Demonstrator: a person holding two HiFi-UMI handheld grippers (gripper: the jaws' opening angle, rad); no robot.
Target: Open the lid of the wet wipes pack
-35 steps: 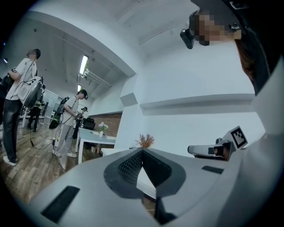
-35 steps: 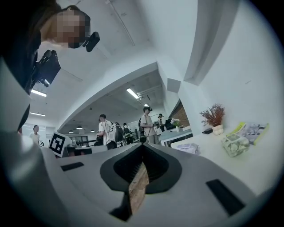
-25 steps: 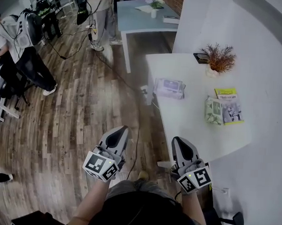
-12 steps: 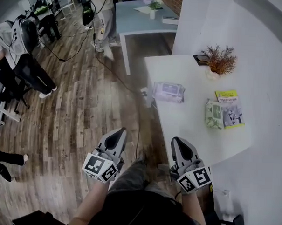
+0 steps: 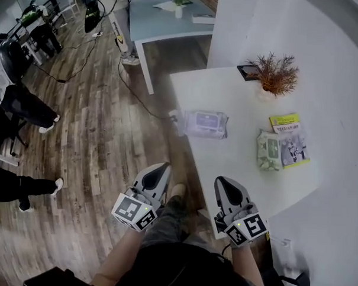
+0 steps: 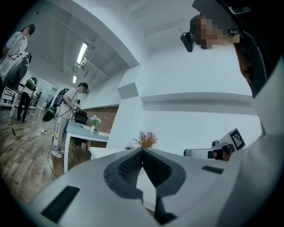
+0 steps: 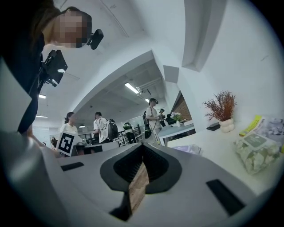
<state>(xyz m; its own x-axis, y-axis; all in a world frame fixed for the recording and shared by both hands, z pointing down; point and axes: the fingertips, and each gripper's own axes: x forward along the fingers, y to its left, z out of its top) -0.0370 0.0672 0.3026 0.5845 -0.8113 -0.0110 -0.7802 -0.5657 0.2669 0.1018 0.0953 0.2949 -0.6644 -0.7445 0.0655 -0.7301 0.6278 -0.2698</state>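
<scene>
The wet wipes pack [image 5: 206, 123] is pale lilac with a flat lid on top and lies near the left edge of the white table [image 5: 237, 160]; a corner of the wet wipes pack [image 7: 191, 149] shows past the right gripper's jaws. My left gripper [image 5: 163, 168] hangs over the wooden floor, left of the table's near corner, its jaws closed with nothing between them. My right gripper [image 5: 220, 181] is at the table's near edge, also shut and empty. Both grippers are well short of the pack. In their own views the left gripper [image 6: 142, 150] and right gripper [image 7: 143, 146] have tips that meet.
On the table stand a dried plant in a white pot [image 5: 275, 75], a green crinkled pack [image 5: 268, 150] and a yellow-green booklet [image 5: 291, 133]. A grey-blue table [image 5: 166, 20] is further back. People stand on the wooden floor [image 5: 96, 136] at the far left, with cables running across it.
Both grippers have moved forward toward the table. The wipes pack and the table's near edge now sit closer to the grippers in the head view. Jaws stayed closed.
</scene>
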